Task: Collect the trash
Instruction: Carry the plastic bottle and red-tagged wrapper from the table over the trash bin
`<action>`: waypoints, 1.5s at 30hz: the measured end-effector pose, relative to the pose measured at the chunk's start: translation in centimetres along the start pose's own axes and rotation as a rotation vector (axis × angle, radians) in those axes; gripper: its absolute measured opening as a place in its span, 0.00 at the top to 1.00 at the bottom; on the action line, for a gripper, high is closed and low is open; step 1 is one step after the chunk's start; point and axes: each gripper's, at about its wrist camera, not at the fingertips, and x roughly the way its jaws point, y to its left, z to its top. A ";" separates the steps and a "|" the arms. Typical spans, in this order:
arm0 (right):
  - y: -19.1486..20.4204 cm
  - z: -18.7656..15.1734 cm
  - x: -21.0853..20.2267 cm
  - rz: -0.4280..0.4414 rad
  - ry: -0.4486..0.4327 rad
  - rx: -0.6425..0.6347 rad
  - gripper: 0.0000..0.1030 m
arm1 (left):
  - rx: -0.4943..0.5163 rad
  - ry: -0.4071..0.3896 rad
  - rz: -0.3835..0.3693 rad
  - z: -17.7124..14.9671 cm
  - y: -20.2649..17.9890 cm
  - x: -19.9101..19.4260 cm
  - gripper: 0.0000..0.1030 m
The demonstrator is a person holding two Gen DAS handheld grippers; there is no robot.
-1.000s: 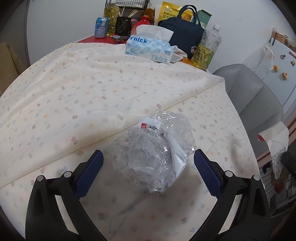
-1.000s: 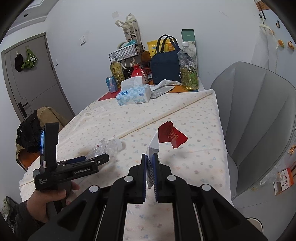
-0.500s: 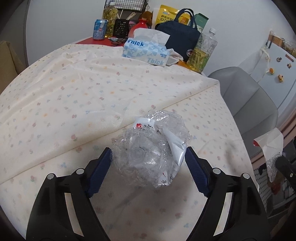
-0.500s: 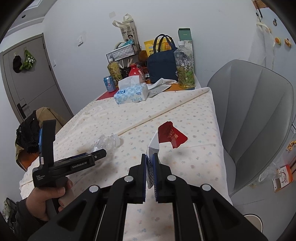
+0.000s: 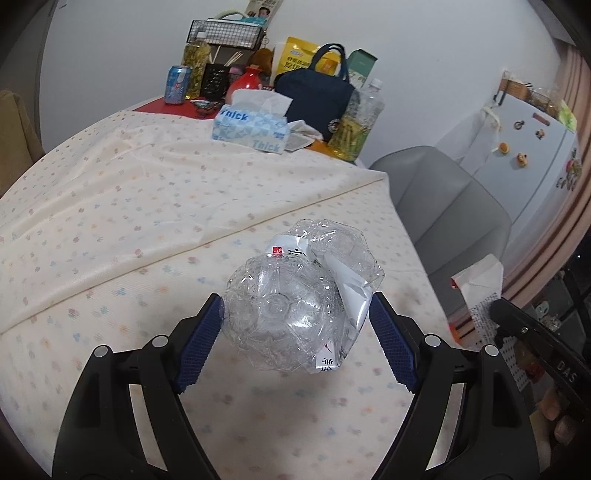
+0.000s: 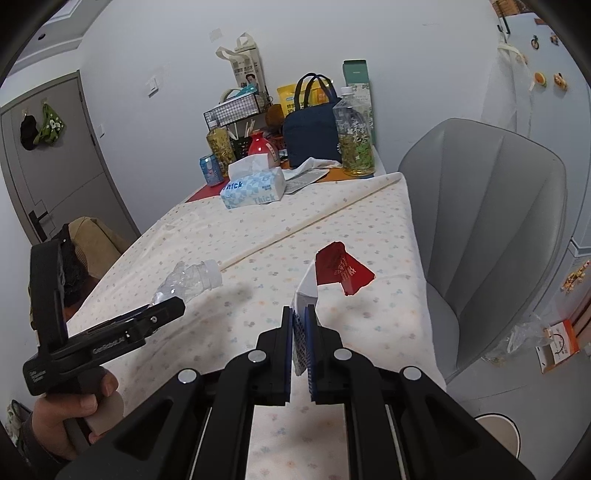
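Observation:
A crushed clear plastic bottle [image 5: 299,302] with a torn white label is gripped between the blue pads of my left gripper [image 5: 295,332] and held above the flowered tablecloth [image 5: 129,206]. It also shows in the right wrist view [image 6: 188,282], held off the table by the left gripper [image 6: 162,312]. My right gripper [image 6: 301,332] is shut on a white and red paper wrapper [image 6: 341,271], which sticks up over the table's right side. The wrapper also shows at the right edge of the left wrist view [image 5: 480,280].
At the table's far end stand a tissue box [image 5: 253,129], a navy lunch bag [image 5: 317,96], a tea bottle [image 5: 356,125], a soda can [image 5: 177,85] and a wire basket [image 5: 225,33]. A grey chair [image 6: 491,229] stands right of the table. A door [image 6: 48,158] is at the left.
My left gripper closed its fingers onto the crushed bottle and lifted it off the cloth. The right gripper stayed shut on the wrapper and barely moved.

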 end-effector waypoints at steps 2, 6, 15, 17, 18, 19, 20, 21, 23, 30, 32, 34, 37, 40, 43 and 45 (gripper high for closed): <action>-0.4 -0.1 -0.5 -0.012 -0.005 0.007 0.93 | 0.007 -0.007 -0.018 -0.1 -0.8 -0.4 0.23; -1.6 -0.3 -1.7 -0.041 -0.013 0.026 0.92 | 0.028 -0.010 -0.058 -0.5 -2.7 -0.6 0.23; -5.0 -1.0 -4.3 -0.128 -0.026 0.060 0.92 | 0.077 0.010 -0.135 -1.5 -6.6 0.1 0.23; -6.0 -1.3 -5.0 -0.153 -0.026 0.068 0.93 | 0.087 0.018 -0.151 -1.8 -7.6 0.4 0.23; -6.5 -1.5 -5.4 -0.164 -0.026 0.073 0.92 | 0.095 0.023 -0.160 -2.0 -8.2 0.6 0.23; -6.8 -1.6 -5.6 -0.172 -0.026 0.077 0.92 | 0.102 0.028 -0.167 -2.3 -8.7 0.8 0.23; -7.4 -1.8 -5.9 -0.184 -0.026 0.084 0.92 | 0.108 0.032 -0.175 -2.5 -9.2 0.9 0.23; -8.0 -2.0 -6.3 -0.195 -0.025 0.091 0.92 | 0.118 0.040 -0.187 -2.7 -9.9 1.2 0.23; -9.0 -2.4 -6.9 -0.216 -0.024 0.102 0.93 | 0.133 0.051 -0.202 -3.2 -11.1 1.6 0.23; -13.0 -4.0 -9.1 -0.294 -0.013 0.145 0.92 | 0.187 0.108 -0.244 -5.2 -15.4 3.7 0.23; -14.3 -4.8 -9.7 -0.315 -0.009 0.164 0.92 | 0.198 0.130 -0.255 -5.9 -16.6 4.4 0.23; -15.5 -5.4 -10.2 -0.330 -0.004 0.183 0.92 | 0.216 0.149 -0.264 -6.6 -17.8 5.1 0.23; -17.1 -6.4 -10.5 -0.344 0.005 0.209 0.92 | 0.239 0.173 -0.273 -7.5 -19.5 5.9 0.23; -18.8 -7.5 -10.6 -0.352 0.017 0.236 0.92 | 0.264 0.199 -0.282 -8.5 -21.3 6.8 0.23; -20.2 -8.3 -10.5 -0.356 0.028 0.260 0.92 | 0.290 0.222 -0.289 -9.5 -23.0 7.7 0.23; -21.4 -9.1 -10.5 -0.359 0.035 0.283 0.92 | 0.305 0.238 -0.292 -10.1 -23.9 8.2 0.23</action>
